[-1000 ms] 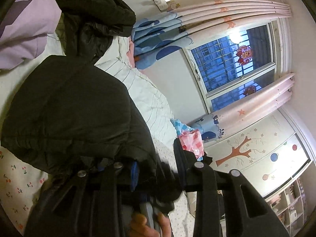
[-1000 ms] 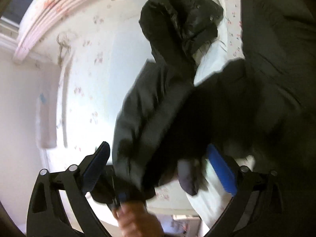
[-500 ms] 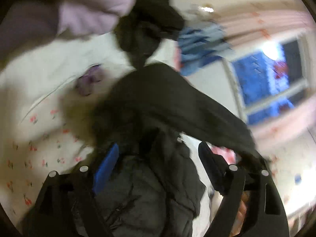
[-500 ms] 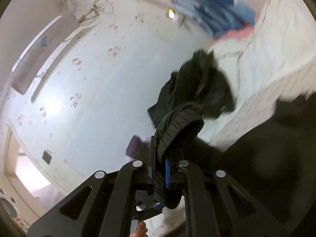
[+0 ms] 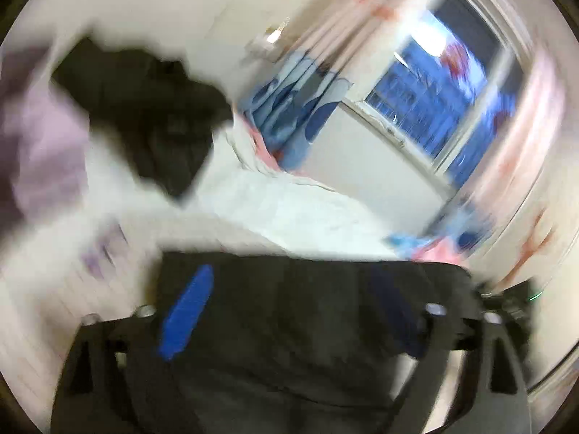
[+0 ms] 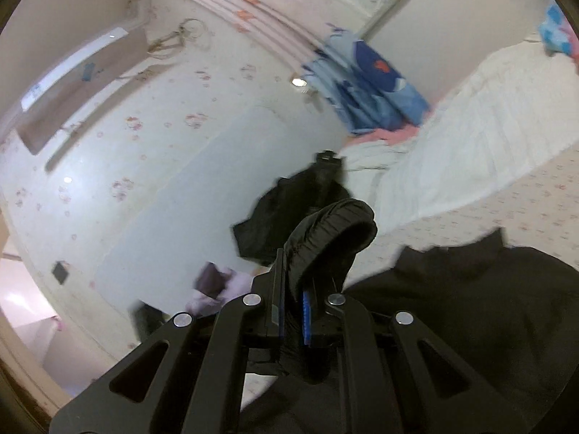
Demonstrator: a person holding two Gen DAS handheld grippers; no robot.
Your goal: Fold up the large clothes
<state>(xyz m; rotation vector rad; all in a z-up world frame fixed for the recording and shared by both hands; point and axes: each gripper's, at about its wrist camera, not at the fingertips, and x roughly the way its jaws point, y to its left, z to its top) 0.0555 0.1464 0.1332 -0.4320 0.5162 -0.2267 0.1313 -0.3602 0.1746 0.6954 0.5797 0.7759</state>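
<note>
A large black padded jacket [image 6: 470, 311] lies on the floral bed sheet [image 6: 535, 195] at the lower right of the right wrist view. My right gripper [image 6: 291, 311] is shut on its ribbed black cuff [image 6: 333, 228], which sticks up between the fingers. In the blurred left wrist view my left gripper [image 5: 289, 307] is open, its jaws wide apart, with the black jacket fabric [image 5: 307, 343] lying between and under them, not clamped. A second black garment [image 5: 144, 108] lies farther up the bed; it also shows in the right wrist view [image 6: 286, 213].
A lilac pillow [image 5: 39, 152] lies at the left, also showing in the right wrist view [image 6: 217, 285]. A white quilt [image 6: 470, 144] and blue patterned bedding [image 6: 369, 86] sit at the bed's far side. A window [image 5: 441, 101] and pink curtains [image 5: 521, 144] are beyond.
My left gripper opened, let go of the jacket and swung fast over it. My right gripper shut on the cuff half a second ago and still holds it, lifted and turned.
</note>
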